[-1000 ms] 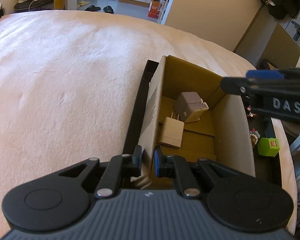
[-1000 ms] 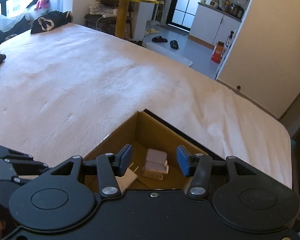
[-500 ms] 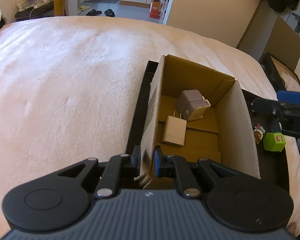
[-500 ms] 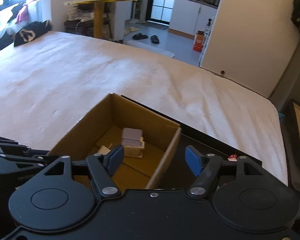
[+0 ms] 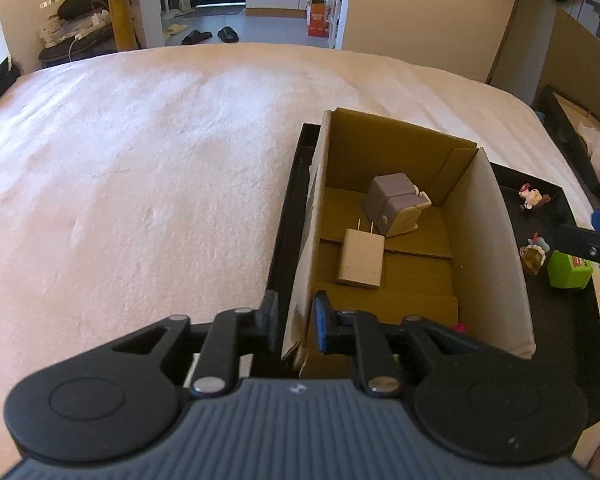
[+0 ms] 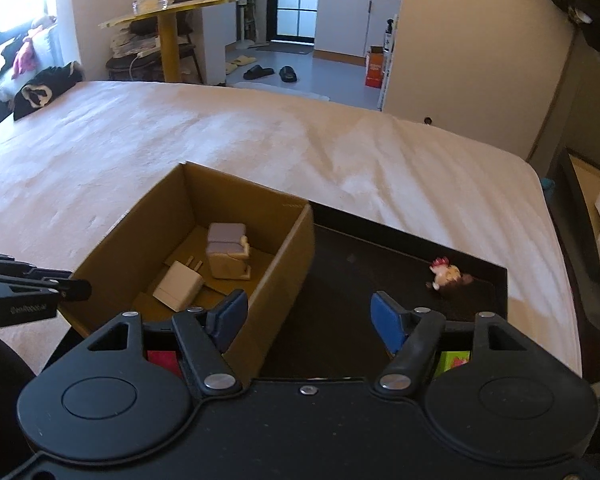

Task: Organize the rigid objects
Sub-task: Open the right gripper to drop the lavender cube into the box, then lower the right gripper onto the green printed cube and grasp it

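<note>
An open cardboard box (image 5: 480, 220) stands at the left end of a black tray (image 5: 560, 340) on the bed. Inside lie a white plug charger (image 5: 360, 258) and a grey-and-cream block toy (image 5: 394, 204). My left gripper (image 5: 296, 322) straddles the box's near left wall; its jaws are opening and the pads stand just off the cardboard. My right gripper (image 6: 308, 318) is open and holds nothing; it hovers over the tray (image 6: 360, 264) beside the box (image 6: 292, 248). A green cube (image 5: 570, 270) and two small figurines (image 5: 534, 252) rest on the tray.
A pink fleece bed cover (image 5: 140, 180) stretches left and beyond the tray. A small red item (image 6: 162, 360) shows under my right gripper's left finger. Past the bed are a yellow table (image 6: 168, 28), slippers on the floor and another black tray (image 5: 572, 132) at the right.
My left jaws have loosened from the box wall they were clamping. My right gripper has swung right, from above the box to over the tray, and its jaws have widened.
</note>
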`<state>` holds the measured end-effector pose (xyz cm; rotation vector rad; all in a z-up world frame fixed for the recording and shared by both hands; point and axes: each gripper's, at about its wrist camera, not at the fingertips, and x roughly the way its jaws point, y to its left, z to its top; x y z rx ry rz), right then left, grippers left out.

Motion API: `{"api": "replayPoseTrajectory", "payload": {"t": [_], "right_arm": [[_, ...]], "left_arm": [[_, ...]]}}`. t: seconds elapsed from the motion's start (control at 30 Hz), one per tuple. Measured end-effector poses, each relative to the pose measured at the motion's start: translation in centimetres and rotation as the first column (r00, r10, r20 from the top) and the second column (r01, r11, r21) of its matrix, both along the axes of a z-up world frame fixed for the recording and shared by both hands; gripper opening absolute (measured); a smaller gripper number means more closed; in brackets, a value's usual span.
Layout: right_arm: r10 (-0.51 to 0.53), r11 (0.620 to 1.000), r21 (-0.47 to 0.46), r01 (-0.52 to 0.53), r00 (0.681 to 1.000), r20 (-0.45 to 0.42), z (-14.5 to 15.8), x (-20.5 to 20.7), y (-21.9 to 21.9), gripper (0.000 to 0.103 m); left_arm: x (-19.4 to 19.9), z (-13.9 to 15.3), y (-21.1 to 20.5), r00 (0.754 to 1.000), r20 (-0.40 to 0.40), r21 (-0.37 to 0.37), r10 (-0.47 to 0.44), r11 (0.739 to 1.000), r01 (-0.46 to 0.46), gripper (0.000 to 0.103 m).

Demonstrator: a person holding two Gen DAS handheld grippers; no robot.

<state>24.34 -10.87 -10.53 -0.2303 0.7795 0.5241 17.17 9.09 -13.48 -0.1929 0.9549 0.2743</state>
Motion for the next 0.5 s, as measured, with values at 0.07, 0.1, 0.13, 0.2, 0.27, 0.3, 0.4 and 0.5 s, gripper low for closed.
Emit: {"api": "replayPoseTrajectory", "payload": {"t": [0.07,0.1,0.13,0.2,0.27,0.3,0.4,0.5], "right_arm": [[-0.017,1.000,0.010,0.017,1.000,-0.004,-0.3,0.1,-0.8,0.068],[-0.030,0.999,0.018,0.030,1.000,-0.007,-0.4,0.2,-1.3,0.068],[-0.042,0.999,0.025,0.042,0.999,-0.011,-0.6,0.2,-1.7,0.068],[-0.069,0.997,0.035,0.069,0.998,-0.014,-1.0,0.3,-2.5,0.068],[-0.100,0.994,0.041,0.100,0.995,-0.013,-1.5,0.4,-3.5,0.068],[-0.113,0.992,0.045,0.114,0.993,-0.015,-1.8,0.5,-3.9,0.068],[-0.144,0.988,0.047,0.144,0.989,-0.017,-2.4,0.7,-4.8,0.068],[-0.155,0.986,0.056,0.156,0.988,-0.012,-3.0,0.9,-5.6,0.068]], "left_arm": [[0.1,0.0,-0.1,1.000,-0.006,0.011,0.012,1.000,-0.011,0.034],[0.1,0.2,-0.2,1.000,-0.004,0.015,0.013,1.000,-0.013,0.040],[0.0,0.2,-0.3,1.000,-0.001,0.020,0.012,1.000,-0.012,0.042],[0.0,0.4,-0.7,1.000,0.003,0.042,0.009,0.999,-0.009,0.044],[0.0,0.5,-1.1,1.000,0.001,0.068,0.003,0.998,-0.003,0.046],[0.0,0.5,-1.2,1.000,-0.001,0.078,0.001,0.997,-0.001,0.046],[0.1,0.6,-1.6,1.000,-0.013,0.106,0.006,0.994,-0.004,0.048],[0.1,0.7,-1.7,1.000,-0.018,0.116,0.018,0.993,-0.016,0.050]]}}
